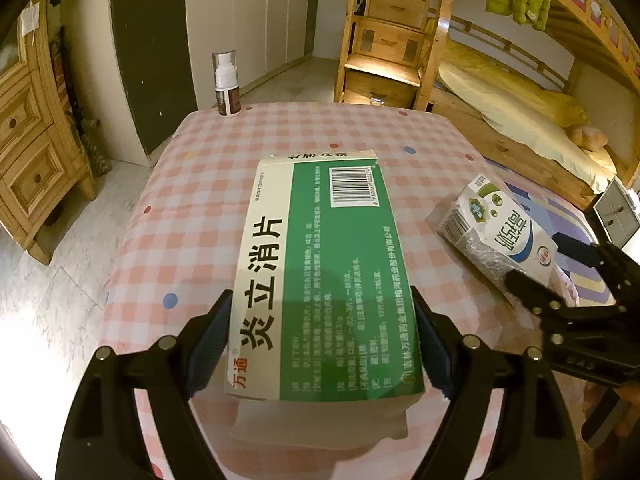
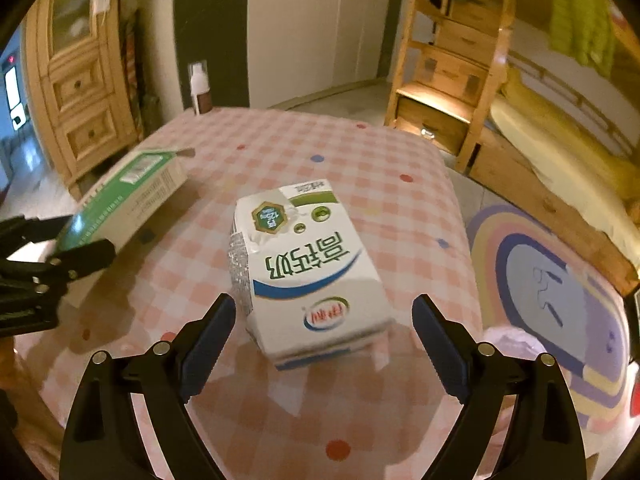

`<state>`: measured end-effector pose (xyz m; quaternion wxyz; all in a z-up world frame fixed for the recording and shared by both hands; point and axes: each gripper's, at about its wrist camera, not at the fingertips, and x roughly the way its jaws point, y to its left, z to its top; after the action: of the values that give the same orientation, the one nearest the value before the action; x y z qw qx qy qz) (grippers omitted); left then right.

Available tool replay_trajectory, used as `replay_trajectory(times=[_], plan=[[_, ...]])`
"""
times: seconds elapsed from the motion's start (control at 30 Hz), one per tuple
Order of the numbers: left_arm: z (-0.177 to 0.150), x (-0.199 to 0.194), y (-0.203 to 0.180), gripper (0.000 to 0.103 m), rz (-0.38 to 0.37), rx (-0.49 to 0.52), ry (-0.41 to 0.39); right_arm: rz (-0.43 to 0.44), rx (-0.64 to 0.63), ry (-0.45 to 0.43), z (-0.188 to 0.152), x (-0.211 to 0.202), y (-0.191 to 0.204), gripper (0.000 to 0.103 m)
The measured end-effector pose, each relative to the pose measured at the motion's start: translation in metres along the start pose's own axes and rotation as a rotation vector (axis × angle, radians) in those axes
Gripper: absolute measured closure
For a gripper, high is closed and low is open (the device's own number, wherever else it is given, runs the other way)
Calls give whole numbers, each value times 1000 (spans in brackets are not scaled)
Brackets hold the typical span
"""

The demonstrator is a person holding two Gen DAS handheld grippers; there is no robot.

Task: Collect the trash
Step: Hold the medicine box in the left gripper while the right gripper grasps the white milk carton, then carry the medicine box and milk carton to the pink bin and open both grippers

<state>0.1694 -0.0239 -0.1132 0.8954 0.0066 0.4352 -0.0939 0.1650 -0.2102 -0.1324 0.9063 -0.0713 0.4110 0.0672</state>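
Left wrist view: left hand-held gripper (image 1: 322, 340) pinches the green medicine box (image 1: 320, 272); right hand-held gripper (image 2: 324, 344), spread, straddles the milk carton (image 2: 308, 272) at 3 o'clock.

On the flat green-and-white cardboard medicine box (image 1: 320, 276), large black characters 炎立消片 are printed along the white band, with 万通 in red at its near end. A black barcode on a white patch is set at the far corner of the green panel; the small print is too fine to be read. On the white milk carton (image 2: 308, 272), 高钙奶 is printed upside down in green.
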Motion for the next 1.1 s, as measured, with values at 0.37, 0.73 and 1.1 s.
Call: replay_trajectory(times=[0.37,0.73,1.1], plan=[[-3,-2,7,23,0,-16,1,10,-31,5,-2,-2,18,27],[-5,-8,10,23,-9,-3,-23,-10,44,-31,8,-6,13,32],[0,-14,-32,23,-103,83,-54,-108,209,-152,-20,-70,-40,32]])
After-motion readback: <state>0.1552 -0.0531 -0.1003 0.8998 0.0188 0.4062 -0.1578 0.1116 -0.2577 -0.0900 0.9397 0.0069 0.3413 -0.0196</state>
